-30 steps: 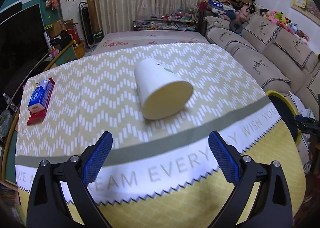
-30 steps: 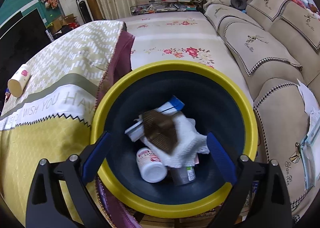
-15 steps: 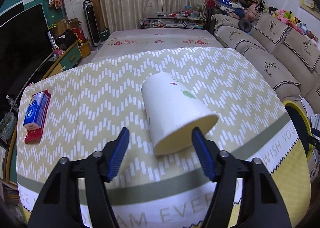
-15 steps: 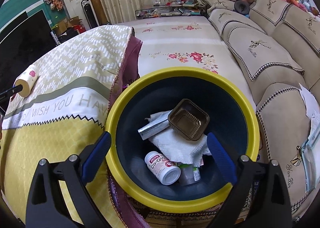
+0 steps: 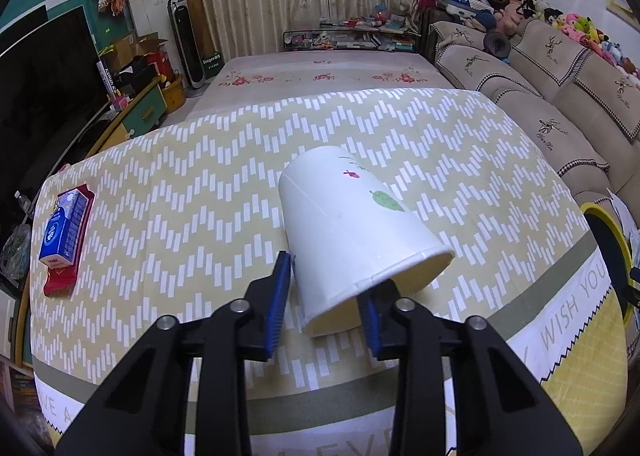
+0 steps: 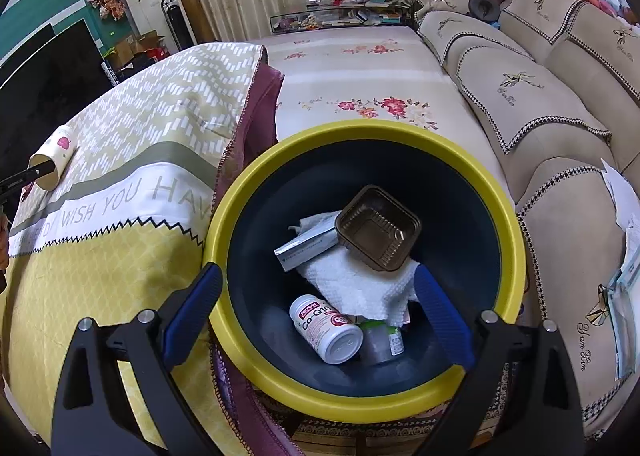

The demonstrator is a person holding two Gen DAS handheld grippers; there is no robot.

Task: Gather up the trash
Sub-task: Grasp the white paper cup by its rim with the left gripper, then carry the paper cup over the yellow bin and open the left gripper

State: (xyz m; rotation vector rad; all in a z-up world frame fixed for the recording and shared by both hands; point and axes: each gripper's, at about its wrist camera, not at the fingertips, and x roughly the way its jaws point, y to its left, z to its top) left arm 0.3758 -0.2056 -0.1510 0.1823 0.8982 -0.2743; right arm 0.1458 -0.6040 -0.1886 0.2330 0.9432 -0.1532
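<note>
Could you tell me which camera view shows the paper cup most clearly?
The left wrist view: the paper cup lies on its side, large and central, between the left gripper fingers. In the right wrist view it is small at the far left edge.

One paper cup (image 5: 356, 240) lies on its side on the near part of the table. One blue tissue pack (image 5: 64, 226) sits at the table's far left edge. One yellow-rimmed bin (image 6: 516, 240) stands to the right of the table. Inside it are five visible items: one brown plastic tray (image 6: 378, 228), one white paper towel (image 6: 360, 288), one flat grey box (image 6: 306, 246), one white pill bottle (image 6: 326, 330) and one small clear container (image 6: 380, 342).
</note>
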